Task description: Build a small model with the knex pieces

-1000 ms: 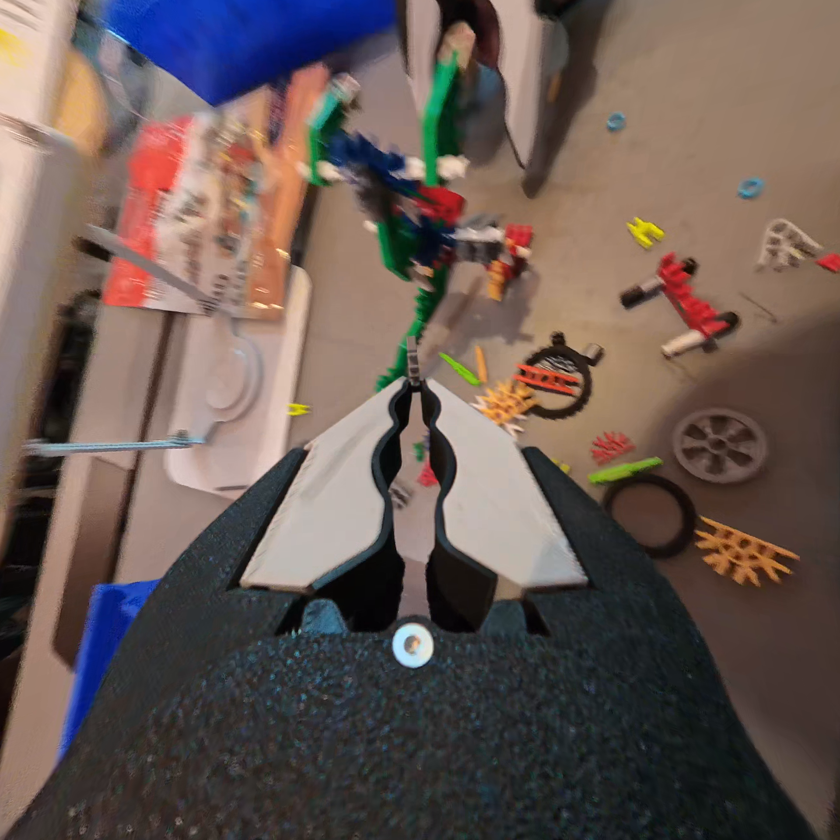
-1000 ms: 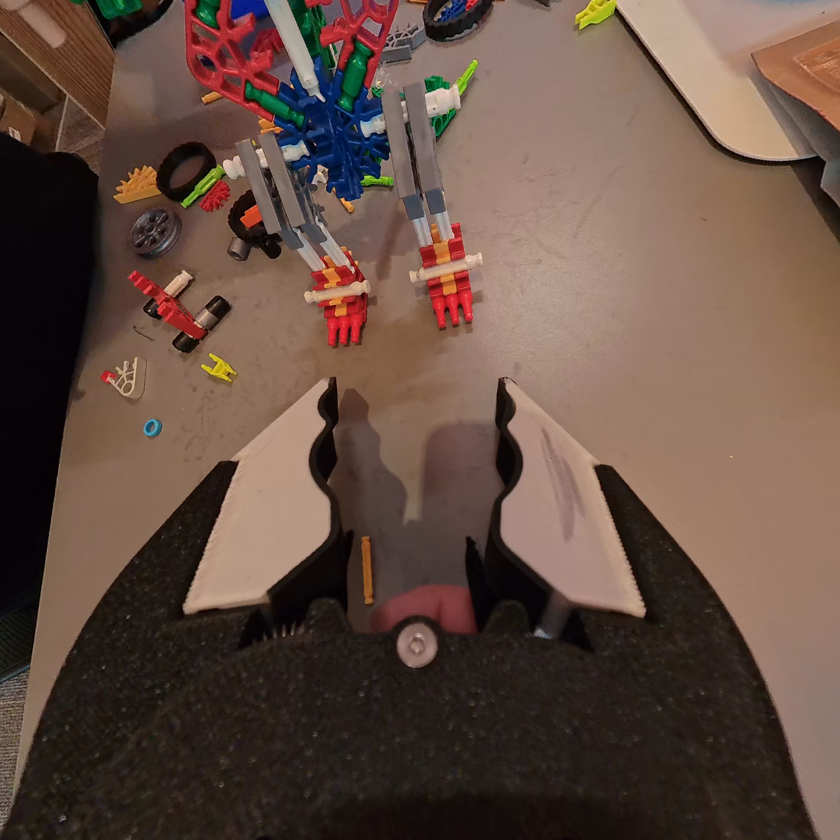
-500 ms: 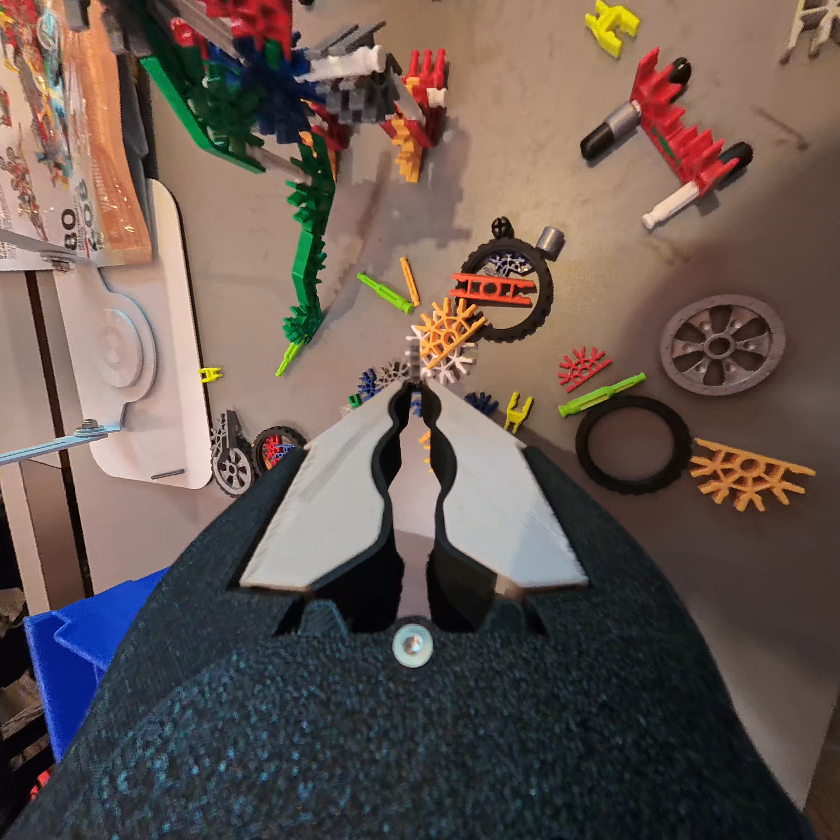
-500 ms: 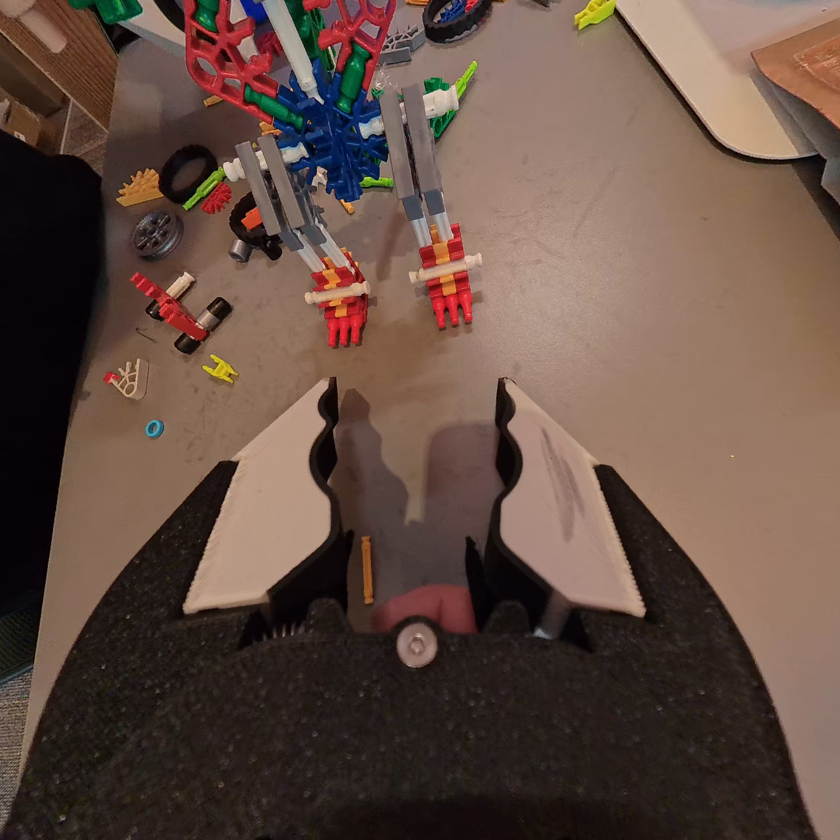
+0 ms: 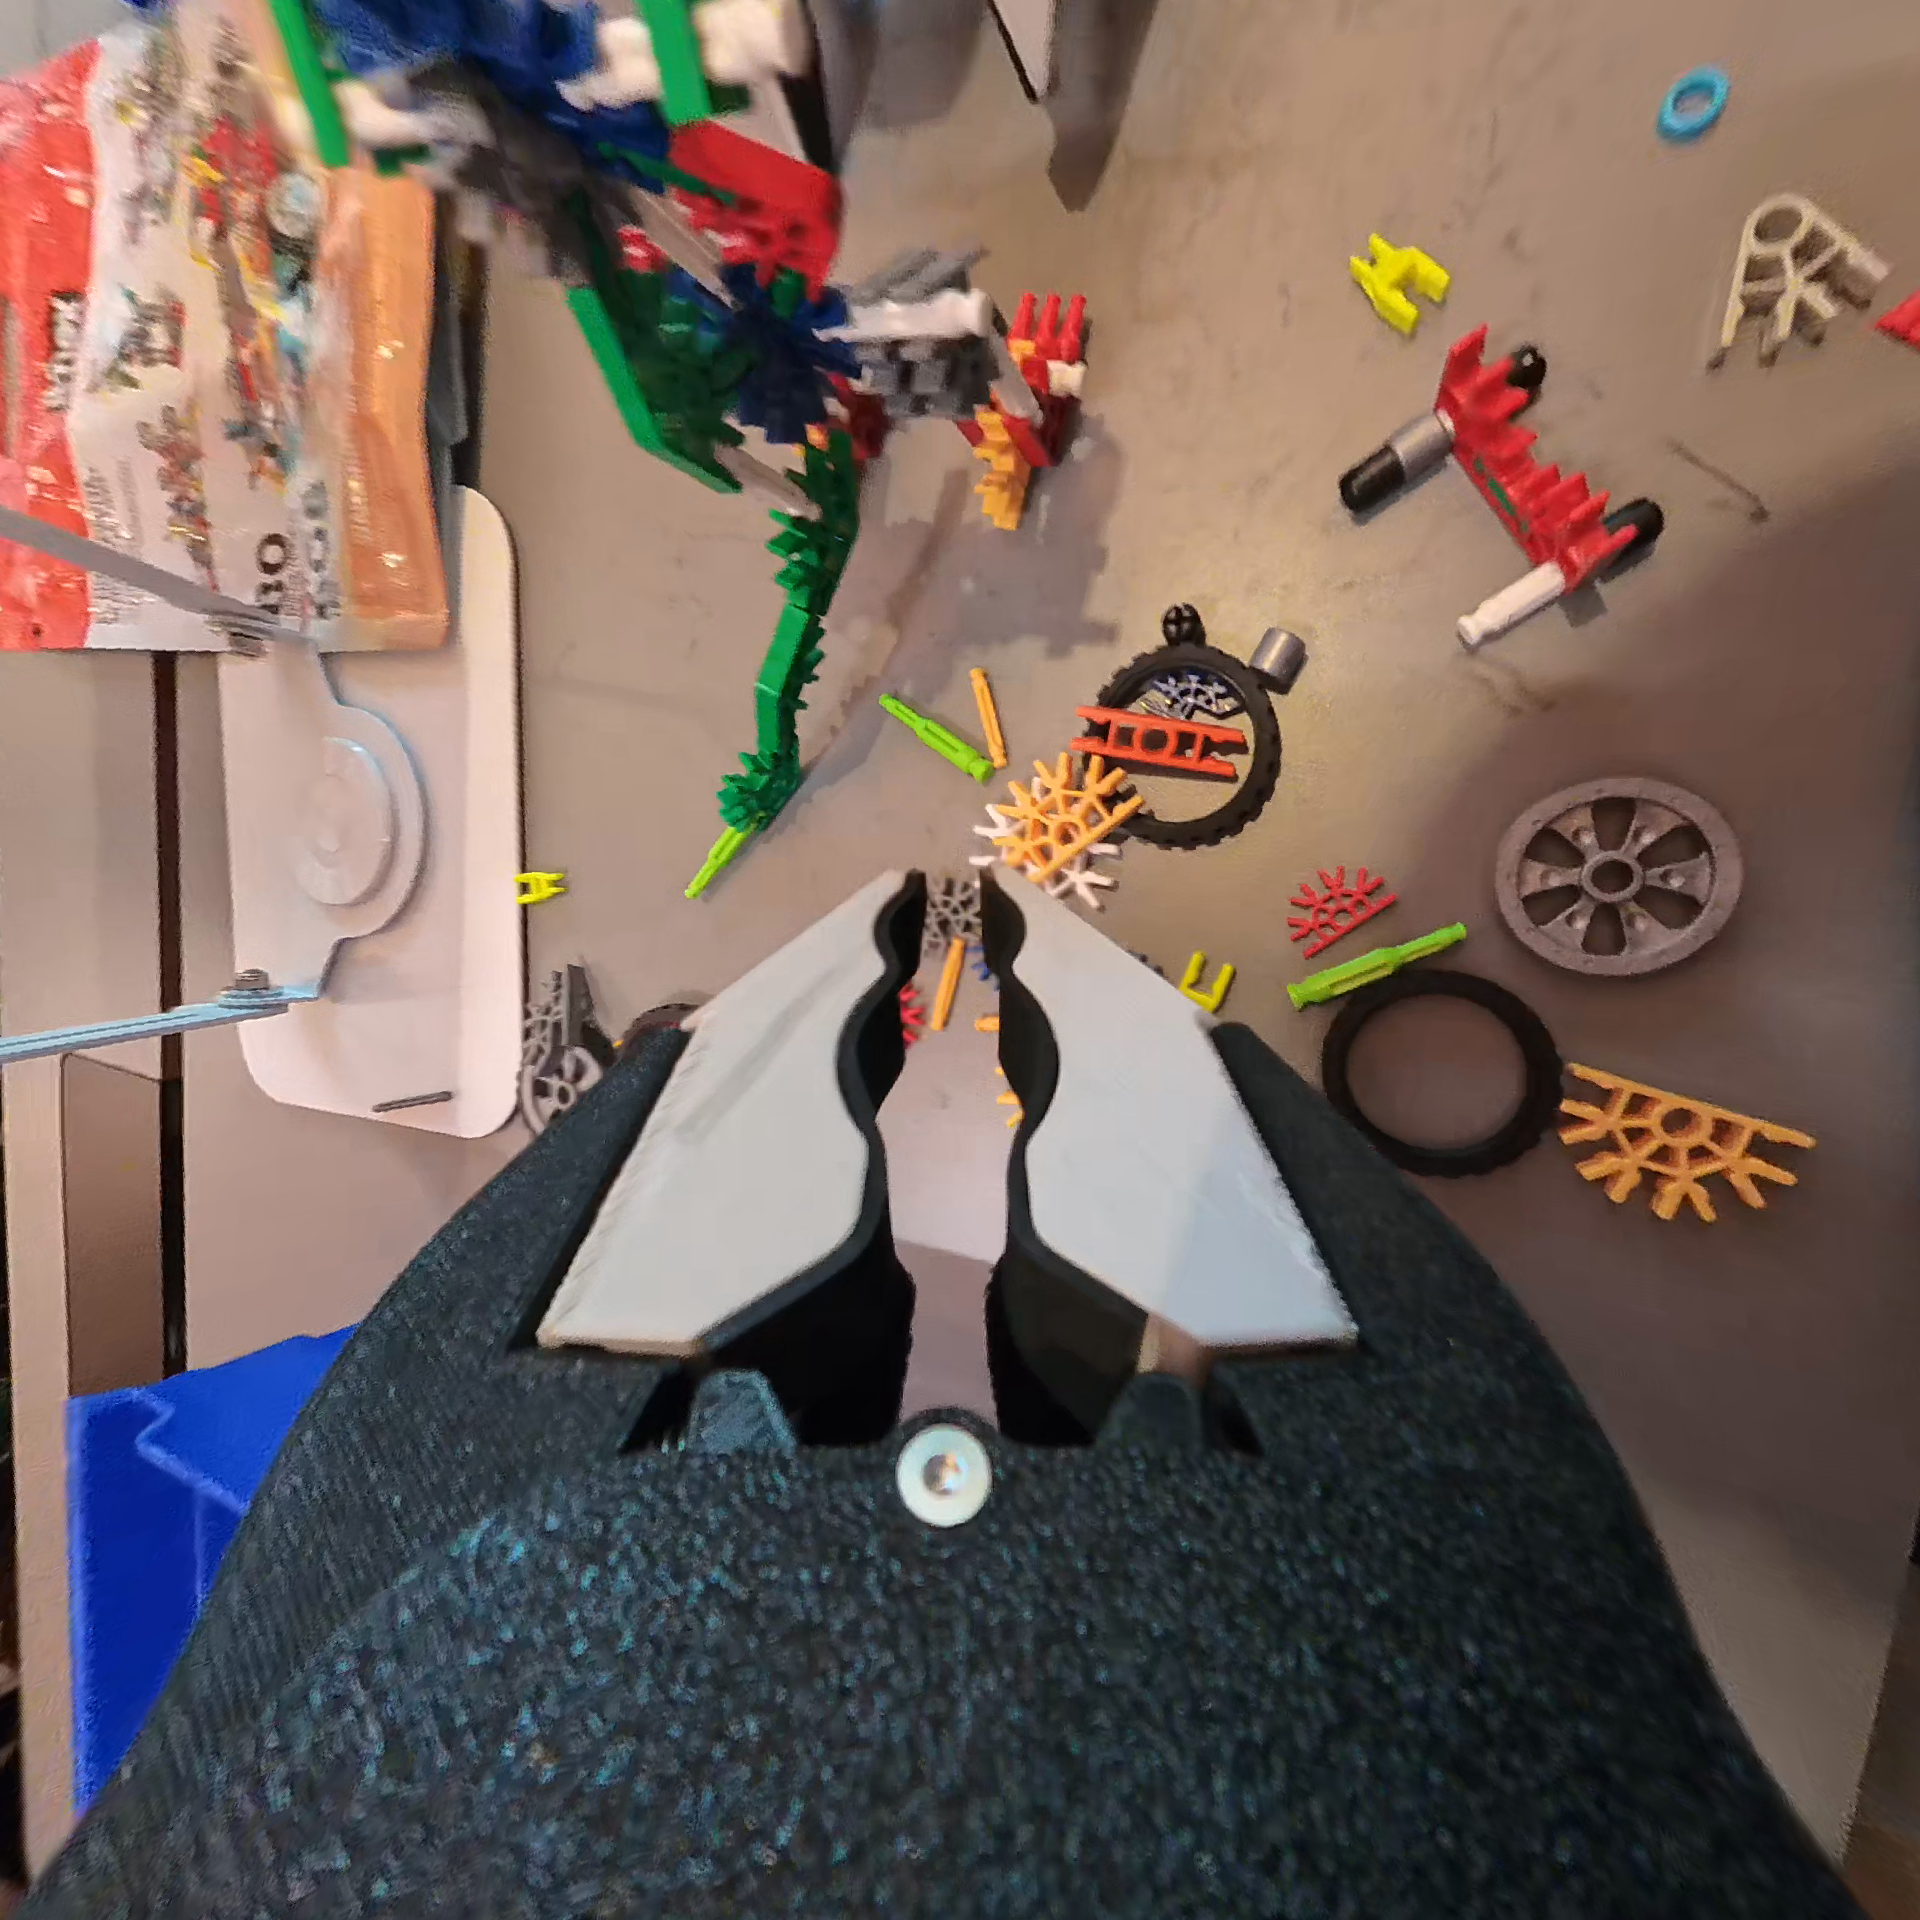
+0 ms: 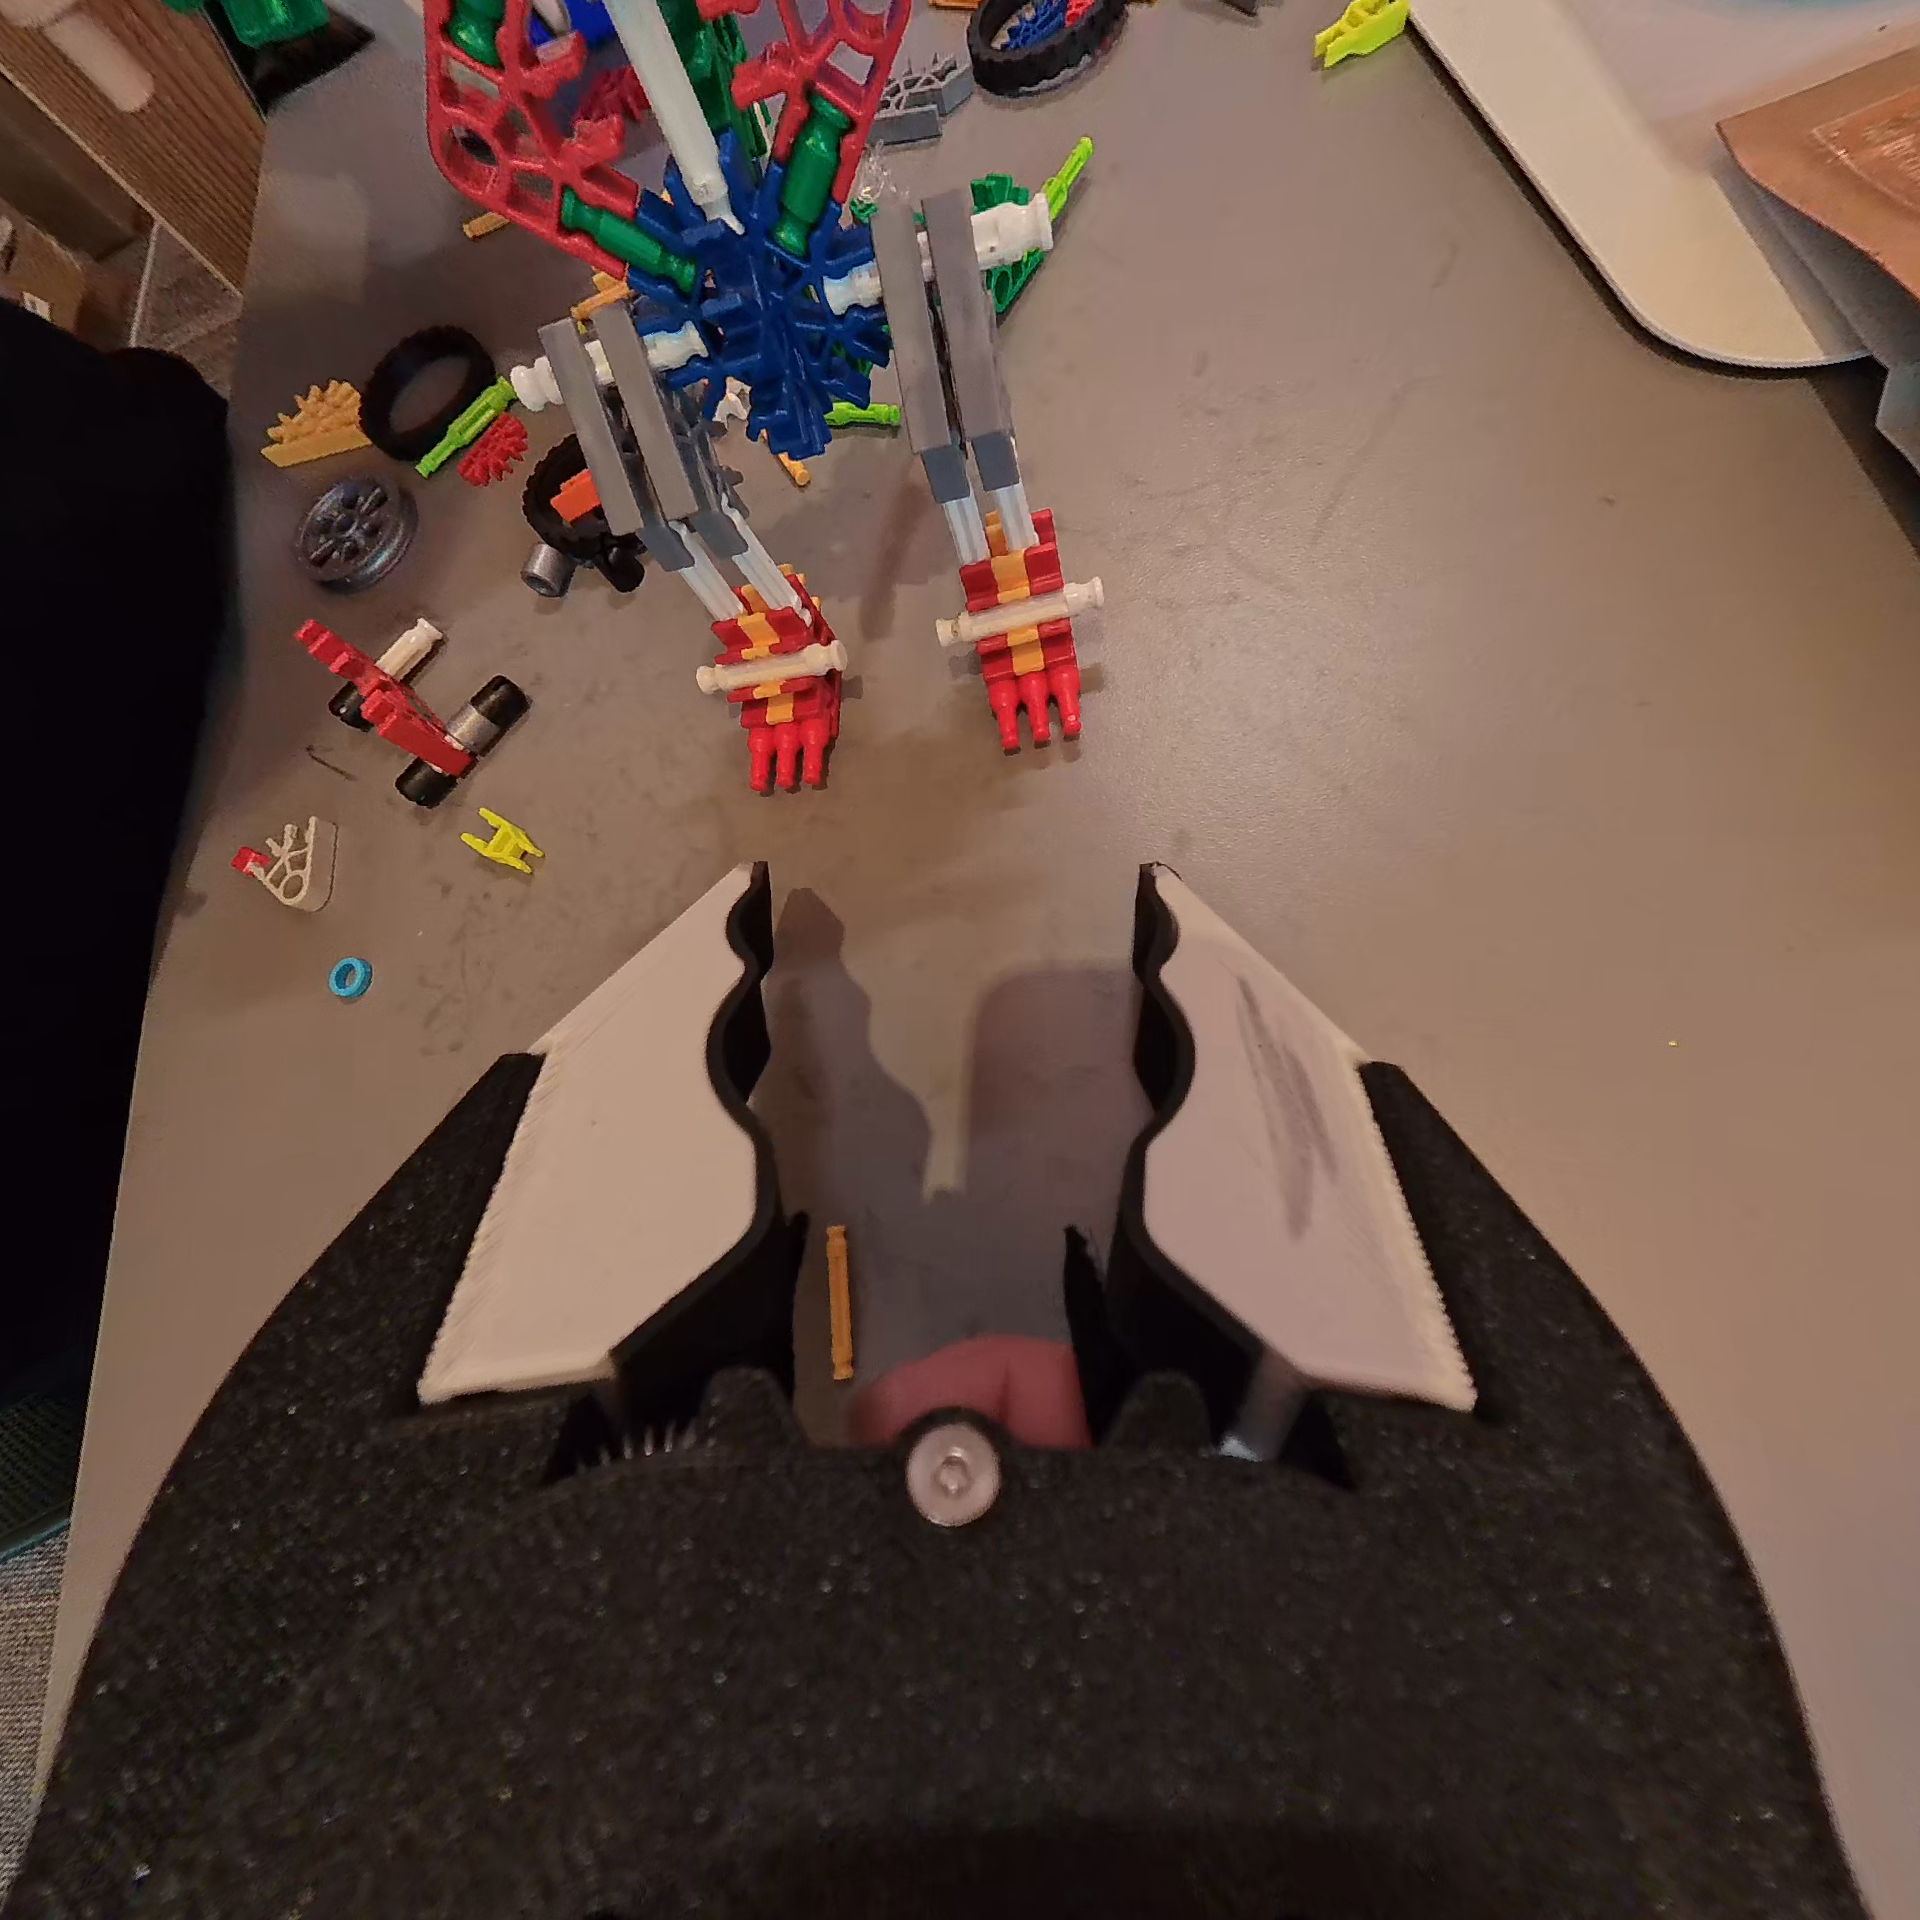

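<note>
My left gripper (image 5: 950,902) hovers over loose toy construction pieces on the grey table (image 5: 1247,436). Its jaws stand a little apart, and a small grey snowflake connector (image 5: 948,910) shows flat between the tips. An orange and white connector cluster (image 5: 1062,826) lies just beyond. My right gripper (image 6: 954,883) is wide open and empty, just short of the two red clawed feet (image 6: 784,691) of a colourful built model (image 6: 758,301). A thin orange rod (image 6: 840,1304) lies between the right fingers near their base.
Loose parts lie right of the left gripper: a black tyre ring (image 5: 1439,1070), a grey wheel hub (image 5: 1616,875), an orange fan piece (image 5: 1678,1143) and a red axle assembly (image 5: 1507,478). A white board (image 5: 374,810), a printed box (image 5: 197,343) and a blue bin (image 5: 156,1507) are on the left. There is about 20 cm between the tips of the two grippers. The right gripper is farther from the grey wheel hub (image 5: 1616,875), some 20 cm, than the left, some 12 cm. It is also in sight in the right wrist view (image 6: 341,521).
My left gripper's jaws have parted slightly; the grey connector, held edge-on at the tips before, now shows flat between them. The left view has shifted. The right gripper has not moved.
</note>
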